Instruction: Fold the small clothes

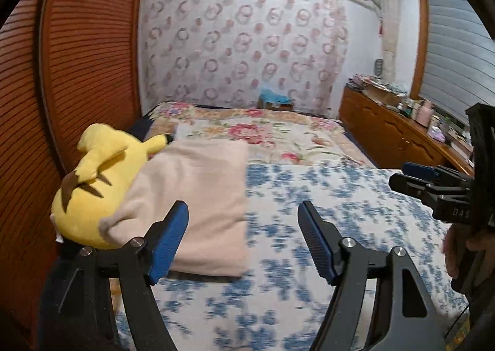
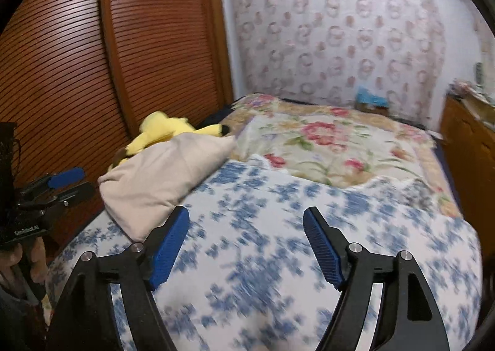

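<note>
A folded beige garment (image 1: 198, 202) lies on the bed's left side, leaning on a yellow plush toy (image 1: 99, 177). It also shows in the right wrist view (image 2: 167, 177), with the plush (image 2: 161, 131) behind it. My left gripper (image 1: 244, 211) is open and empty, held above the bed just right of the garment. My right gripper (image 2: 246, 218) is open and empty over the blue-flowered sheet (image 2: 278, 227). The right gripper also shows at the right edge of the left wrist view (image 1: 420, 177), and the left gripper shows at the left edge of the right wrist view (image 2: 65, 181).
The blue-flowered sheet (image 1: 324, 211) covers the near bed; a pink floral quilt (image 1: 266, 134) covers the far half. A slatted wooden wardrobe (image 1: 77, 57) stands left. A cluttered wooden dresser (image 1: 396, 128) stands right. A blue item (image 1: 273, 97) sits by the far wall.
</note>
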`<move>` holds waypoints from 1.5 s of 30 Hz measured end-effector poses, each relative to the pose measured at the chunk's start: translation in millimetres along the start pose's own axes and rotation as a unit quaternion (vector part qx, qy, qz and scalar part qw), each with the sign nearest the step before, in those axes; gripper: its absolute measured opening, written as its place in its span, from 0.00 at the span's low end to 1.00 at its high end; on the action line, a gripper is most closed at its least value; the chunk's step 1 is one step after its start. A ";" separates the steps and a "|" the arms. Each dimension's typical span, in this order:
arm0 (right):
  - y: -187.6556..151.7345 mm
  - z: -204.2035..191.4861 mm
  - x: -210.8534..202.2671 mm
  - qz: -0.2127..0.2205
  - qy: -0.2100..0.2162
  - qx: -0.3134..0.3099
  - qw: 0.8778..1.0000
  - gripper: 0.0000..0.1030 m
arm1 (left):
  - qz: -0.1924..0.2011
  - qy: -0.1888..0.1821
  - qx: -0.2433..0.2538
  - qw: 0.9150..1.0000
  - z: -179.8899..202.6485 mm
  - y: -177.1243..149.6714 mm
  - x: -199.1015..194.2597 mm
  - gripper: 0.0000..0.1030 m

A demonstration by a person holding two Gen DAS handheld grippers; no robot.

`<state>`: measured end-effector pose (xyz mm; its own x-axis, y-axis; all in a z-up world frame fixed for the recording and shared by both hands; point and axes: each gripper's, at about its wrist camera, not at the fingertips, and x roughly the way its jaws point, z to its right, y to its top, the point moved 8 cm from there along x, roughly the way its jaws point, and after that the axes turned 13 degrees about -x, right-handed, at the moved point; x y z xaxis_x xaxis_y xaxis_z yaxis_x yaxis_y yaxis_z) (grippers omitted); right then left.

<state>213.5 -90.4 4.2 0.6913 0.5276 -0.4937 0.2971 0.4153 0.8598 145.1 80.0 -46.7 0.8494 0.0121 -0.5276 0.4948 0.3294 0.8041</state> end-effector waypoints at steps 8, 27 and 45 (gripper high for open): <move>-15.8 11.6 -89.0 0.038 -0.073 0.040 0.996 0.76 | 0.009 -0.042 0.033 0.999 62.1 -3.3 -18.1 0.72; -37.1 -26.9 -179.3 0.095 -0.158 0.062 0.981 0.81 | 0.038 -0.050 0.063 0.996 125.9 9.6 -57.3 0.73; -50.1 -1.7 -167.2 0.097 -0.163 0.059 0.980 0.81 | 0.051 -0.042 0.066 0.996 132.7 7.6 -58.2 0.75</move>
<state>82.0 -198.2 43.5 0.9104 0.3145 -0.2687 0.2008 0.2321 0.9517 123.7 -43.5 26.4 0.9062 -0.0413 -0.4209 0.4201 0.2033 0.8844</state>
